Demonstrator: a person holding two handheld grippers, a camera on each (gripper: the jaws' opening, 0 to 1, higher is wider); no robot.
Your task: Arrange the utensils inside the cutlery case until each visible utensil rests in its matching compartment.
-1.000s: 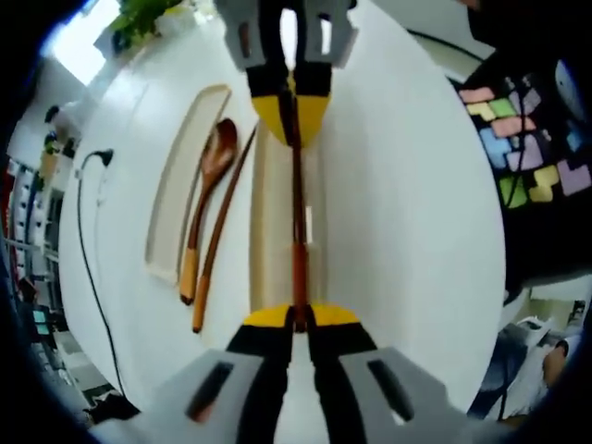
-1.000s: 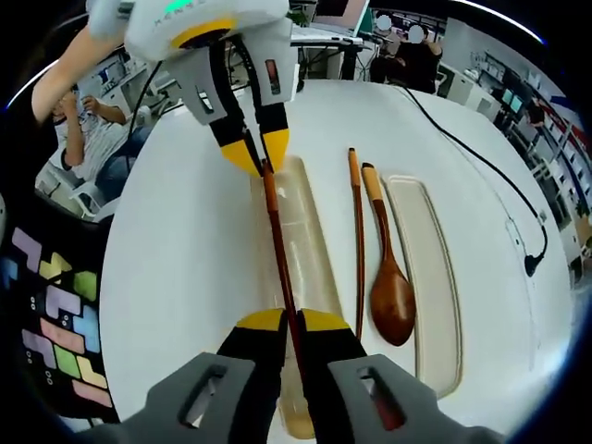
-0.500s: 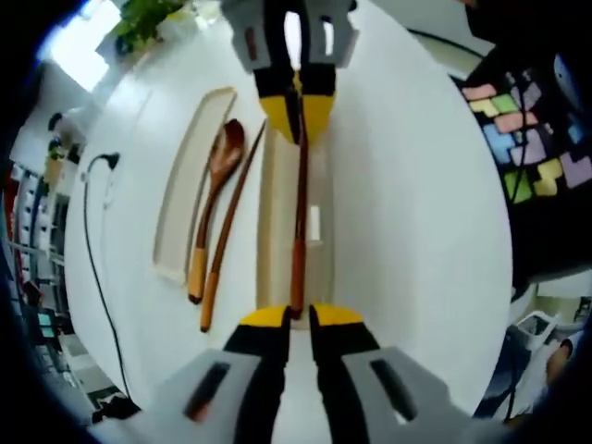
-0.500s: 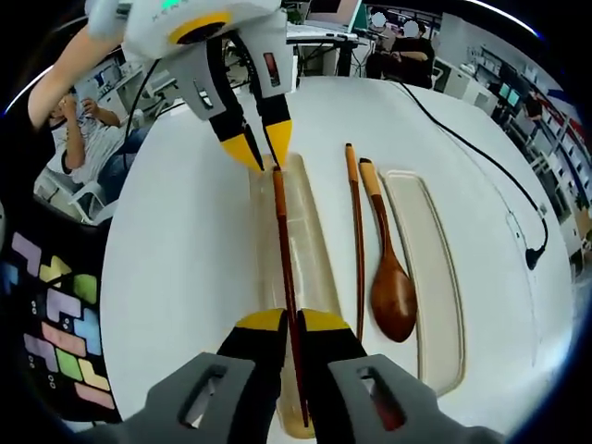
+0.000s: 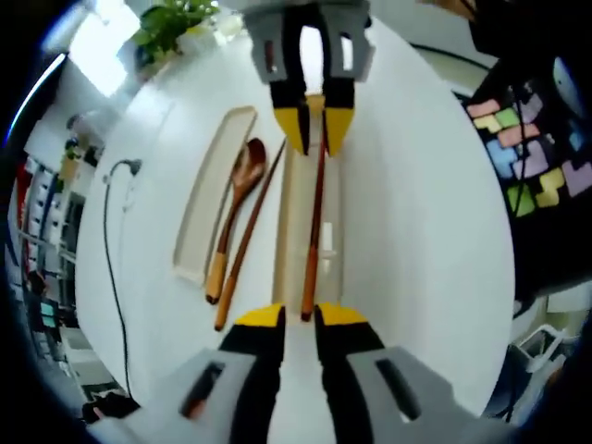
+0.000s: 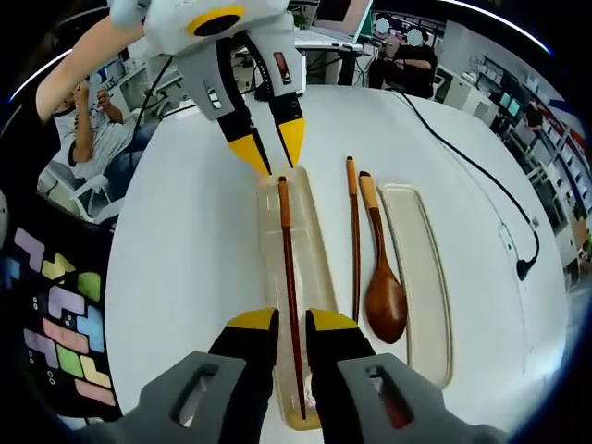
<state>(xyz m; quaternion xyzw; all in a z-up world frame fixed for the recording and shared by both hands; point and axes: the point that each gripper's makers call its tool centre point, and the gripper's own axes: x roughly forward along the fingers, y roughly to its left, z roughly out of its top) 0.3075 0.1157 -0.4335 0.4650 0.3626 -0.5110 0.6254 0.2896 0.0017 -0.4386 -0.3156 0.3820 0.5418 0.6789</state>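
One chopstick (image 6: 289,305) lies inside the clear case (image 6: 314,277); my left gripper (image 6: 270,148) and right gripper (image 6: 292,326) hover at its two ends, jaws apart and holding nothing. The second chopstick (image 6: 354,240) and the wooden spoon (image 6: 383,277) lie on the tabletop (image 6: 185,250) between the case and the beige lid (image 6: 427,277). I judge one item placed, two left.

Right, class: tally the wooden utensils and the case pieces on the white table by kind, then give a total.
Chopsticks: 2 (one in the case tray, one on the table)
Spoon: 1
Case tray: 1
Case lid: 1
Total: 5
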